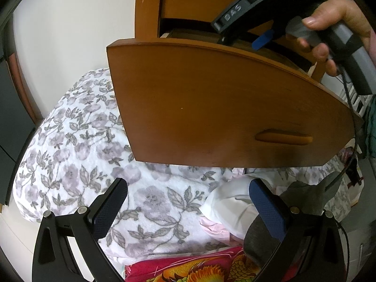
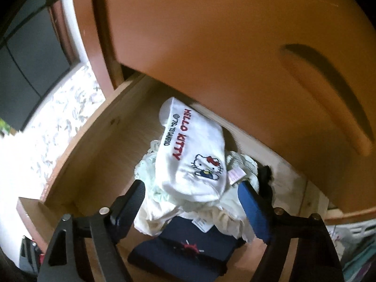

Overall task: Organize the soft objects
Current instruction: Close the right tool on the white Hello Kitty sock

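Observation:
In the right wrist view my right gripper [image 2: 191, 195] is open over an open wooden drawer [image 2: 94, 145]. A white Hello Kitty sock [image 2: 190, 155] lies loose on a pile of pale garments [image 2: 162, 197], with a navy sock [image 2: 188, 246] below it. In the left wrist view my left gripper [image 1: 188, 197] is open and empty above a floral blanket [image 1: 77, 141]. A white cloth [image 1: 230, 204] and a grey sock [image 1: 303, 197] lie by its right finger. The right gripper [image 1: 263, 37] reaches into the open drawer [image 1: 211, 108] above.
The upper drawer front [image 2: 235, 47] hangs over the open drawer. A red patterned cloth [image 1: 195, 268] lies at the bottom edge. A white wall [image 1: 70, 23] stands to the left of the wooden dresser [image 1: 150, 4]. A white basket [image 2: 352, 230] shows at the right.

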Demonstrator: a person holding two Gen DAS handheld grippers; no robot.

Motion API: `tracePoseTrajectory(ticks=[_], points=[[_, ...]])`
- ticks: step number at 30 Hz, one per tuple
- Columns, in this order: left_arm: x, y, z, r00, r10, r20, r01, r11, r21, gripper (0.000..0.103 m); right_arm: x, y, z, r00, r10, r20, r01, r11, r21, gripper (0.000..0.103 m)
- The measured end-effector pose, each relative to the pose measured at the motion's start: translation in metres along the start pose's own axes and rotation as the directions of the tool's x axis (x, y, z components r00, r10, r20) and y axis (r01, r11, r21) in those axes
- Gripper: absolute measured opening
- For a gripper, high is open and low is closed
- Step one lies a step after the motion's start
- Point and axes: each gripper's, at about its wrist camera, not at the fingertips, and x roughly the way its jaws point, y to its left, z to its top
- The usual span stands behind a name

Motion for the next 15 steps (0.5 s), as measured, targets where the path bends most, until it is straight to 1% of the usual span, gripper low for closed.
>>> tracePoseTrajectory(ticks=[2,4,6,8,9,10,14,15], points=[[0.000,0.000,0.000,1.000,-0.002,-0.001,0.002,1.000,-0.003,0.103,0.009,0.002,0.002,1.000,-0.014,-0.020,0.013,1.000,-0.017,0.081],[0.000,0.001,0.000,1.000,-0.005,-0.001,0.005,1.000,-0.006,0.103,0.017,0.004,0.003,0.999,-0.022,-0.038,0.021,0.999,-0.030,0.075],[0.000,0.002,0.000,1.000,-0.007,-0.003,0.007,1.000,-0.010,0.103,0.022,0.004,0.002,0.998,-0.024,-0.050,0.023,0.999,-0.025,0.073],[0.000,0.002,0.000,1.000,-0.009,-0.004,0.009,1.000,-0.012,0.103,0.025,0.003,0.003,0.998,-0.027,-0.057,0.026,1.000,-0.018,0.064],[0.000,0.002,0.000,1.000,-0.010,-0.004,0.010,1.000,-0.013,0.103,0.027,0.000,0.003,0.998,-0.025,-0.060,0.025,1.000,-0.008,0.057],[0.000,0.003,0.001,1.000,-0.010,-0.005,0.010,1.000,-0.014,0.103,0.028,-0.001,0.003,0.998,-0.022,-0.060,0.022,1.000,0.003,0.052],[0.001,0.003,0.001,1.000,-0.012,-0.008,0.011,1.000,-0.016,0.103,0.025,-0.011,0.002,0.999,-0.006,-0.045,0.008,0.999,0.032,0.040],[0.001,0.002,0.001,1.000,-0.011,-0.009,0.011,1.000,-0.016,0.103,0.024,-0.013,0.002,0.999,-0.003,-0.040,0.004,0.999,0.038,0.035]])
